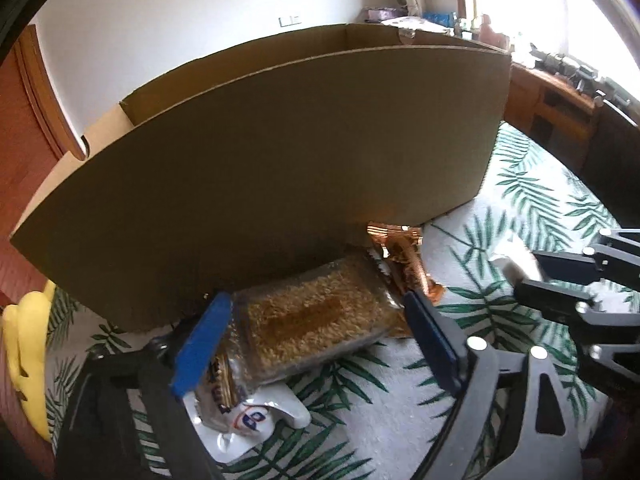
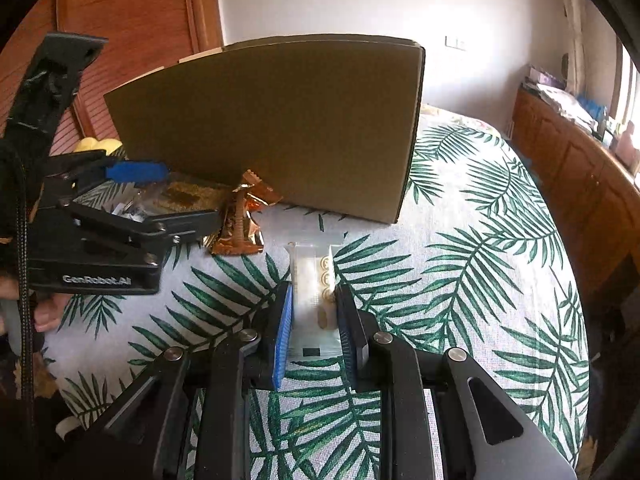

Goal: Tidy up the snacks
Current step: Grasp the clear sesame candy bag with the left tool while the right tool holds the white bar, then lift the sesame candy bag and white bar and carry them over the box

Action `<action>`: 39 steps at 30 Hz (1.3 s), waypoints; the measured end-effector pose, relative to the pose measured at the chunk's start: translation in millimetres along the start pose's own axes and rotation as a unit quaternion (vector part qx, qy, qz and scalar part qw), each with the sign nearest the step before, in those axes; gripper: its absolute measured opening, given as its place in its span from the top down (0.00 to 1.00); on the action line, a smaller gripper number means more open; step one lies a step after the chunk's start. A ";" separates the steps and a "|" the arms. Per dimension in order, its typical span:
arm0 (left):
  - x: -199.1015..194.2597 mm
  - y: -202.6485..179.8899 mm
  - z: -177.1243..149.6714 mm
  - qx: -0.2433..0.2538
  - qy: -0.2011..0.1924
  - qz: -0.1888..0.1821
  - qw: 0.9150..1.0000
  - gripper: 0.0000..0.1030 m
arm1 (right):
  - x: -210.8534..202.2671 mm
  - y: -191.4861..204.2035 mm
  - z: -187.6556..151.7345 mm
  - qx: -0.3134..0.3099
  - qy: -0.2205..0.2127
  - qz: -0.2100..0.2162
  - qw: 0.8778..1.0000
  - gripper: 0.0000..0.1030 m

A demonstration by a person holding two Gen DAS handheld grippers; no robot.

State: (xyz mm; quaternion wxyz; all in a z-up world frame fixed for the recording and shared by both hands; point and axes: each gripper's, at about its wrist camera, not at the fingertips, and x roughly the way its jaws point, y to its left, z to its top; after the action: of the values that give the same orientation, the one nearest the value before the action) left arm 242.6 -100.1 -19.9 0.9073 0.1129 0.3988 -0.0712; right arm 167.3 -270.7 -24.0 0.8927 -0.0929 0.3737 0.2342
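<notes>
My left gripper [image 1: 316, 344] stands open around a clear packet of golden crisped-rice snack [image 1: 316, 320] that lies on the leaf-print tablecloth against the open cardboard box [image 1: 280, 152]. A copper foil snack [image 1: 408, 264] lies just right of the packet. My right gripper [image 2: 316, 332] is shut on a white cookie packet [image 2: 314, 284] a little above the cloth. In the right wrist view the left gripper [image 2: 160, 192] is at the left, straddling the rice packet [image 2: 188, 196], with the copper snack [image 2: 240, 224] beside it and the box [image 2: 272, 124] behind.
A white wrapper with blue print [image 1: 248, 420] lies under my left gripper. A yellow object [image 1: 24, 344] sits at the table's left edge. The tablecloth [image 2: 480, 272] spreads to the right of the box. A wooden cabinet [image 2: 572, 168] stands at the far right.
</notes>
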 end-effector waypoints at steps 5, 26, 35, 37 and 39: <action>0.6 5.3 1.1 -0.025 0.003 0.001 1.000 0.08 | -2.8 5.8 -2.9 -0.004 -0.005 -0.001 1.000 0.80; 23.8 38.9 -5.7 -0.091 0.039 -0.047 0.994 0.00 | -4.4 6.5 -3.2 -0.005 -0.008 -0.002 1.000 0.80; -3.0 37.8 -18.4 -0.067 0.001 -0.041 0.997 0.24 | -5.6 6.6 -3.3 -0.004 -0.011 -0.002 1.000 0.80; -10.7 37.7 -23.6 -0.059 -0.005 -0.045 0.997 0.25 | -5.9 6.5 -3.6 -0.003 -0.013 -0.002 1.000 0.80; -19.0 39.5 -29.0 -0.060 -0.013 -0.055 0.997 0.25 | -5.7 6.8 -3.5 -0.003 -0.013 -0.002 1.000 0.80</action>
State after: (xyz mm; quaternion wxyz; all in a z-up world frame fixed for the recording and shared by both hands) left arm 217.9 -53.7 -19.0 0.9121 0.0356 0.3965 -0.0981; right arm 158.3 -268.0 -22.3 0.8978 -0.0932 0.3608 0.2347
